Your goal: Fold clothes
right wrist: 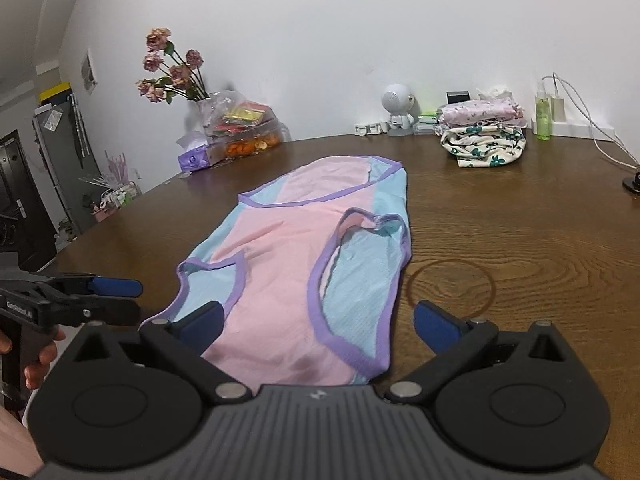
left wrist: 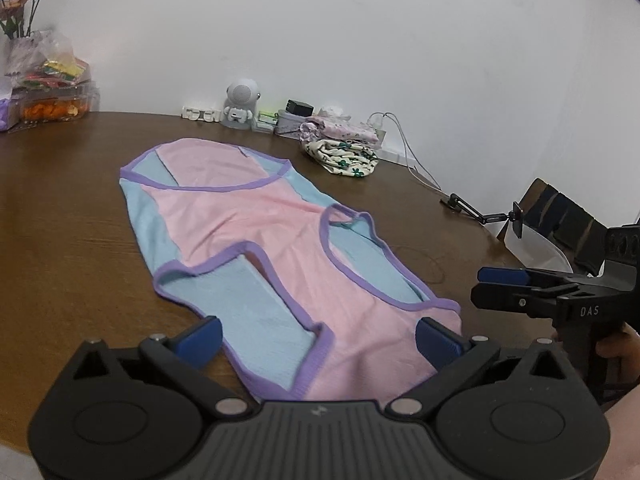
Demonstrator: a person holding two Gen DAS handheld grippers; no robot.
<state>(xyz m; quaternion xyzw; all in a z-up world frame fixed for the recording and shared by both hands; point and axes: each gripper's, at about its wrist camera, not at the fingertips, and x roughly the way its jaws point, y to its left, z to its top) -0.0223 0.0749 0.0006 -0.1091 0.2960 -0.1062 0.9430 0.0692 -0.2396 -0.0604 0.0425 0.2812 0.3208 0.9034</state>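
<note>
The pink-and-blue sleeveless romper (left wrist: 276, 256) lies flat on the wooden counter (left wrist: 72, 240) — thin, limp, light. Both tools — left hand-held gripper (left wrist: 318, 338) and right hand-held gripper (right wrist: 318, 326) — gape wide, empty; the purple-bound near hem looks best to pinch.

We see even, soft indoor light, faint shadows, strong fisheye bending with dark corners, and slight blur throughout.

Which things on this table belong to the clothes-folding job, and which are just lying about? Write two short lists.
Part of the job:
- pink and blue garment, spread flat
- left gripper, open
- right gripper, open
- stack of folded clothes, perhaps already done

Just lying about:
- flowers
- snack box
- tissue pack
- small robot figure
- green bottle
- white cable
</note>
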